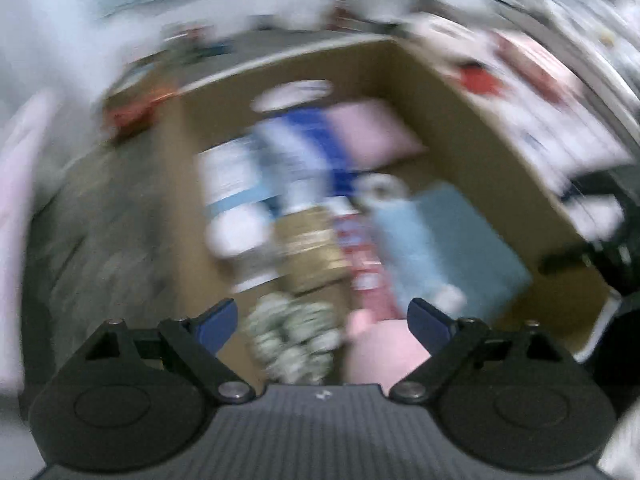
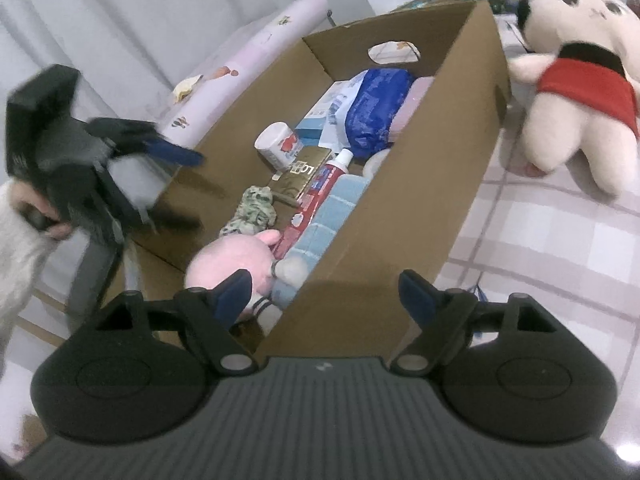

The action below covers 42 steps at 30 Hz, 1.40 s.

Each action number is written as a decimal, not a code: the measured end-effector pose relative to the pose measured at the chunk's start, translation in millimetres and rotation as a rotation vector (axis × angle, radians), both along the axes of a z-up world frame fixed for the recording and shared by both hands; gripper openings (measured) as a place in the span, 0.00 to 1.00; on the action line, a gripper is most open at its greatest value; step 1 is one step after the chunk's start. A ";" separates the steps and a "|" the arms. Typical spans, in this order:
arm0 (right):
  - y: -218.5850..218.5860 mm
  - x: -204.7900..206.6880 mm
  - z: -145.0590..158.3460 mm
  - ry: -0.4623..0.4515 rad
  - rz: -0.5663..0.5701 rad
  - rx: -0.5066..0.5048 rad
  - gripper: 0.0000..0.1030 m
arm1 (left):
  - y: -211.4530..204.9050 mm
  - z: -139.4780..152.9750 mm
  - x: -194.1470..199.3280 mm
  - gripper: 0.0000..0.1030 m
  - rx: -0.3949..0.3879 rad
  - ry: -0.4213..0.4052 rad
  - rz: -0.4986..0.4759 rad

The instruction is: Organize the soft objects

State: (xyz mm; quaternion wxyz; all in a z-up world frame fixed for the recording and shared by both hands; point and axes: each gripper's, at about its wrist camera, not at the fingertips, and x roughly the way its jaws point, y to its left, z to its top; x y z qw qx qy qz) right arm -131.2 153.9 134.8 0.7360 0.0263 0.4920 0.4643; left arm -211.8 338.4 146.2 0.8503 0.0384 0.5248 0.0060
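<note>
Two grippers work at the cardboard box (image 2: 400, 208). Left gripper (image 1: 322, 318) hovers over it, jaws wide and empty; right gripper (image 2: 324, 294) straddles the near wall, jaws wide, holding nothing. Pink plush (image 2: 232, 260) and camouflage toy (image 2: 254, 208) lie inside. Though left view is blurred, one drop-off seems finished. Next likely: fetch the big doll (image 2: 576, 80) outside on the checked surface.
</note>
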 end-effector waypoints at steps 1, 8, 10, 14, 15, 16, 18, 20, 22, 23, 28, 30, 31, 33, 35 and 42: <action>3.7 -2.4 -1.6 -0.027 0.004 -0.014 0.77 | 6.7 -2.0 -4.4 0.88 -0.002 -0.009 0.056; 2.3 -7.7 -15.5 -0.083 -0.008 -0.048 0.65 | 34.0 -31.9 -18.6 0.51 -0.006 0.001 0.306; 3.5 -9.4 -14.7 -0.098 -0.008 -0.051 0.65 | 41.4 -44.3 -19.3 0.45 -0.022 0.030 0.323; 2.3 -7.2 -16.2 -0.097 -0.004 -0.044 0.65 | 32.8 -59.9 -22.8 0.39 0.025 0.042 0.322; 1.9 -6.0 -16.0 -0.096 -0.005 -0.044 0.65 | 32.6 -60.8 -22.4 0.40 0.017 0.035 0.330; 1.3 -4.2 -15.5 -0.095 -0.006 -0.043 0.65 | 34.1 -61.1 -22.6 0.40 -0.012 0.028 0.341; -1.7 -0.4 -13.3 -0.098 -0.016 -0.040 0.63 | 37.7 -57.2 -28.1 0.39 -0.063 0.018 0.338; -6.9 4.5 -10.6 -0.094 -0.027 -0.038 0.61 | 30.0 -56.3 -29.9 0.40 -0.053 0.025 0.308; -11.3 6.0 -8.5 -0.095 -0.032 -0.041 0.60 | 21.6 -59.1 -29.4 0.43 -0.033 0.023 0.293; -13.6 6.7 -7.3 -0.095 -0.028 -0.043 0.60 | 19.6 -59.2 -30.1 0.47 -0.038 0.017 0.304; -15.7 5.0 -4.1 -0.098 -0.032 -0.033 0.60 | 15.3 -64.3 -29.6 0.58 -0.036 -0.006 0.283; -15.1 5.9 -4.1 -0.092 -0.037 -0.023 0.61 | 19.9 -58.0 -37.2 0.59 -0.069 -0.033 0.327; -15.4 5.1 -2.6 -0.090 -0.037 -0.013 0.61 | 22.0 -51.4 -41.6 0.59 -0.079 -0.062 0.351; -20.7 3.5 5.2 -0.099 -0.050 0.018 0.61 | 17.9 -29.5 -56.5 0.69 -0.041 -0.146 0.398; -28.2 0.3 18.3 -0.128 -0.073 0.049 0.61 | 4.1 -7.3 -72.0 0.81 0.039 -0.242 0.418; -52.8 -23.0 65.4 -0.260 -0.188 0.204 0.64 | -89.6 29.9 -110.4 0.97 0.113 -0.545 0.387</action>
